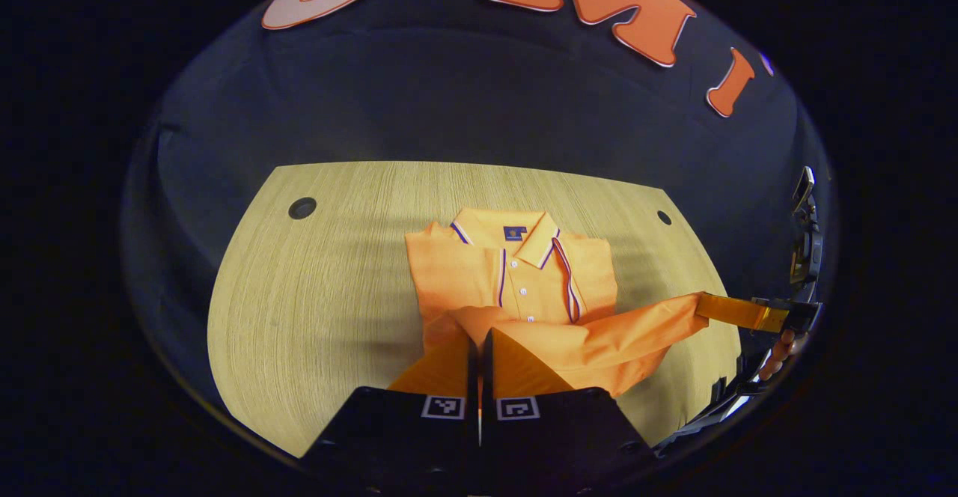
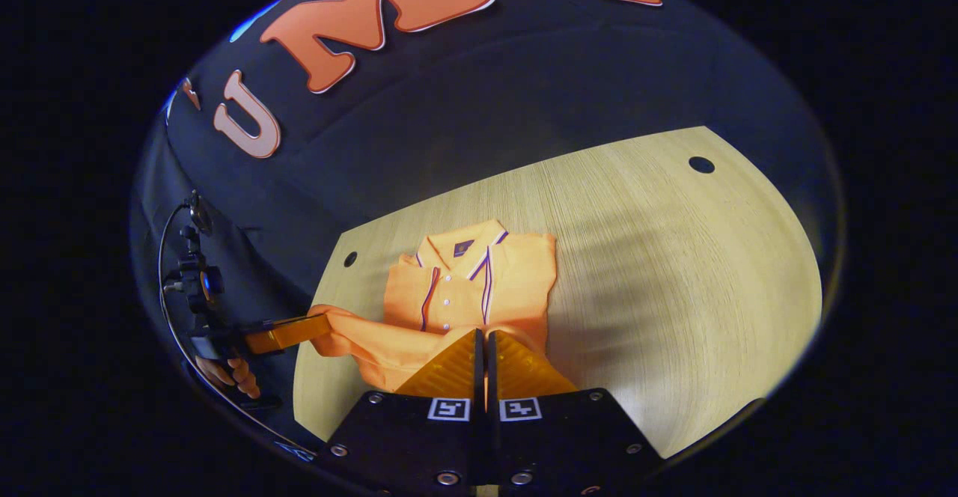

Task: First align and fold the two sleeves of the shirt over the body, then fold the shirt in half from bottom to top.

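While both grippers (image 1: 479, 347) (image 2: 483, 347) pinch the shirt's (image 1: 516, 272) lifted bottom hem, sleeves lie folded; the table (image 1: 314, 295) fold is halfway.

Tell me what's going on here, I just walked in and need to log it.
A person is folding an orange polo shirt on a wooden table with two handheld grippers. The left gripper and the right gripper each pinch the bottom hem, lifted off the table. The sleeves look already folded in; the bottom-to-top fold is under way.
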Action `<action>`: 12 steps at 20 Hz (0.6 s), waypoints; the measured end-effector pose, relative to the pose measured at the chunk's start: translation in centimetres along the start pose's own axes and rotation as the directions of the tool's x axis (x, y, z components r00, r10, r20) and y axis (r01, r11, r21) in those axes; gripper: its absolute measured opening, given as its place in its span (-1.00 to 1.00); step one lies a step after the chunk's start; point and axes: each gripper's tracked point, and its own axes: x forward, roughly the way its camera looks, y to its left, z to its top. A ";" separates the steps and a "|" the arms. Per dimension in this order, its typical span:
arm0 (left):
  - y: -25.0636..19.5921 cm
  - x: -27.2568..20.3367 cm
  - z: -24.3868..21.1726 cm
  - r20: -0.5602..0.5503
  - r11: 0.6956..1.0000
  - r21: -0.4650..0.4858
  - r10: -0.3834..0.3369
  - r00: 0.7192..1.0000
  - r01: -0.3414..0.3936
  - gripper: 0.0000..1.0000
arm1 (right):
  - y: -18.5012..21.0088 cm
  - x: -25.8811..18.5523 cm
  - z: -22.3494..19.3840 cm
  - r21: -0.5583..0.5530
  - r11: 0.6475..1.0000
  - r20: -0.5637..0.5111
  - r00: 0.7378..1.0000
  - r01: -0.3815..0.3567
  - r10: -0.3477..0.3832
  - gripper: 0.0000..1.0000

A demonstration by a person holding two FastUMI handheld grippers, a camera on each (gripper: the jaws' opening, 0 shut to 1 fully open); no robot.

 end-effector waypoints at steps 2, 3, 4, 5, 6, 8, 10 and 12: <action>1.0 2.2 1.5 -0.021 1.000 0.007 -0.006 1.000 0.006 -0.98 | -0.4 1.9 1.8 -0.007 1.000 -0.004 1.000 0.027 -0.027 -0.99; 1.4 3.4 2.4 -0.029 1.000 0.016 -0.011 1.000 0.012 -0.98 | -0.7 2.9 2.4 -0.008 0.999 -0.008 0.999 0.039 -0.039 -0.99; 2.0 4.5 3.2 -0.033 1.000 0.025 -0.011 0.999 0.012 -0.98 | -1.2 3.8 3.1 -0.006 0.998 -0.010 0.998 0.057 -0.057 -0.99; 2.4 5.6 3.9 -0.036 0.999 0.029 -0.016 0.999 0.018 -0.97 | -1.5 4.7 3.7 0.000 0.998 -0.018 0.998 0.067 -0.067 -1.00; 2.7 6.5 4.7 -0.033 0.999 0.027 -0.023 0.999 0.024 -0.97 | -1.9 5.5 4.3 0.004 0.997 -0.023 0.997 0.079 -0.079 -0.99; 3.6 8.5 5.9 -0.036 0.999 0.029 -0.030 0.999 0.031 -0.98 | -2.6 7.3 5.3 0.002 0.994 -0.027 0.994 0.107 -0.107 -1.00; 4.4 10.9 6.3 -0.047 0.999 0.026 -0.028 0.998 0.030 -0.98 | -3.4 8.9 6.2 0.000 0.991 -0.037 0.990 0.135 -0.135 -1.00; 5.2 12.8 6.7 -0.049 1.000 0.019 -0.017 0.999 0.017 -0.98 | -3.9 10.7 6.8 0.004 0.988 -0.047 0.987 0.157 -0.157 -0.99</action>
